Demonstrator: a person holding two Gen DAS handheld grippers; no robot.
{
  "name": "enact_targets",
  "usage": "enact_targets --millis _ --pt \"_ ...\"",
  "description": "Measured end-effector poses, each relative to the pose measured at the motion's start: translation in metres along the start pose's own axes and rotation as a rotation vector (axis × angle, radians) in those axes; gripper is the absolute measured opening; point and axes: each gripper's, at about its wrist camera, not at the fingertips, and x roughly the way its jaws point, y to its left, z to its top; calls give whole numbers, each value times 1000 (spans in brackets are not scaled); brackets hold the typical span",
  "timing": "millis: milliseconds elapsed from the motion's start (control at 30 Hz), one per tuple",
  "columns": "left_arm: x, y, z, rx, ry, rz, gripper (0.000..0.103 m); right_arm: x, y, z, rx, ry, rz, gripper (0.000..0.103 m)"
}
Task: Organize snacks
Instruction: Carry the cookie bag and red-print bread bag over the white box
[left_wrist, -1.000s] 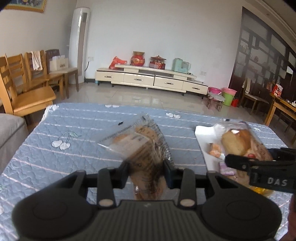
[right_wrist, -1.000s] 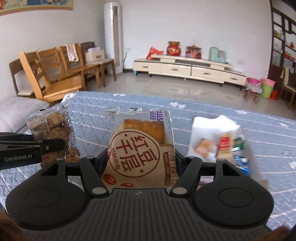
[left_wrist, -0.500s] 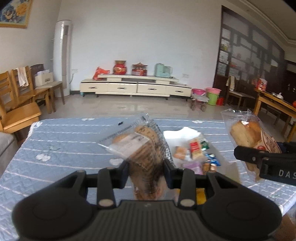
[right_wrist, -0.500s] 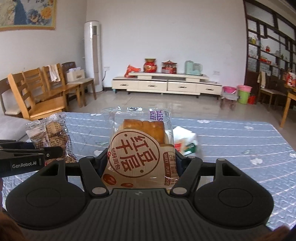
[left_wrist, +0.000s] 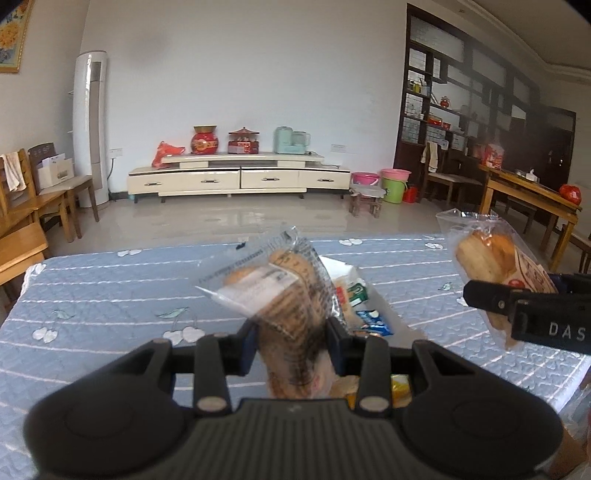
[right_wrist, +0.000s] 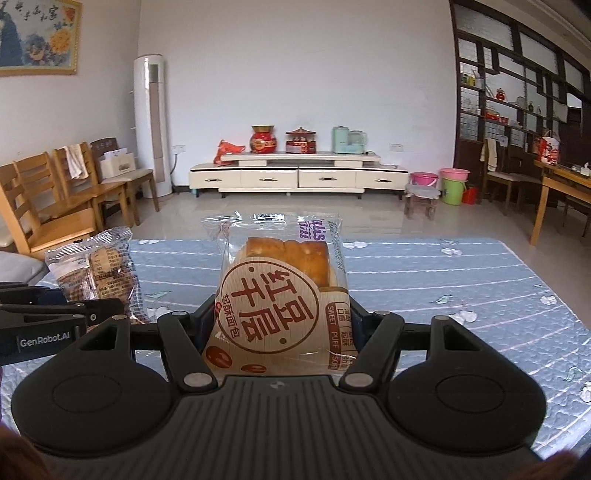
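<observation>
My left gripper (left_wrist: 291, 341) is shut on a clear packet of brown biscuits (left_wrist: 280, 295), held tilted above the blue quilted table (left_wrist: 110, 295). The same packet (right_wrist: 99, 273) and the left gripper's side (right_wrist: 66, 317) show at the left edge of the right wrist view. My right gripper (right_wrist: 280, 332) is shut on a bread packet with red print (right_wrist: 280, 295), held upright over the table. In the left wrist view that bread packet (left_wrist: 491, 262) hangs at the right. A white tray (left_wrist: 347, 273) with small snack packs (left_wrist: 369, 317) lies on the table behind the biscuit packet, mostly hidden.
Wooden chairs (right_wrist: 55, 199) stand left of the table. Beyond its far edge lie open floor, a low white cabinet (right_wrist: 295, 177) and a tall white air conditioner (right_wrist: 151, 125). A wooden table (left_wrist: 528, 199) and dark shelving (left_wrist: 461, 122) are at the right.
Both grippers have swung rightward and risen a little with their packets. The white tray has slid leftward in both views; it now sits behind the biscuit packet and is gone from the right wrist view.
</observation>
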Motion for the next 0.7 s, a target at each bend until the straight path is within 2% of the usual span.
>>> enact_targets --millis 433,700 --pt "29 -21 -1 17 32 -44 37 61 -13 4 16 79 -15 83" --pt "57 -18 -1 12 74 -23 37 111 -15 -1 31 150 10 83"
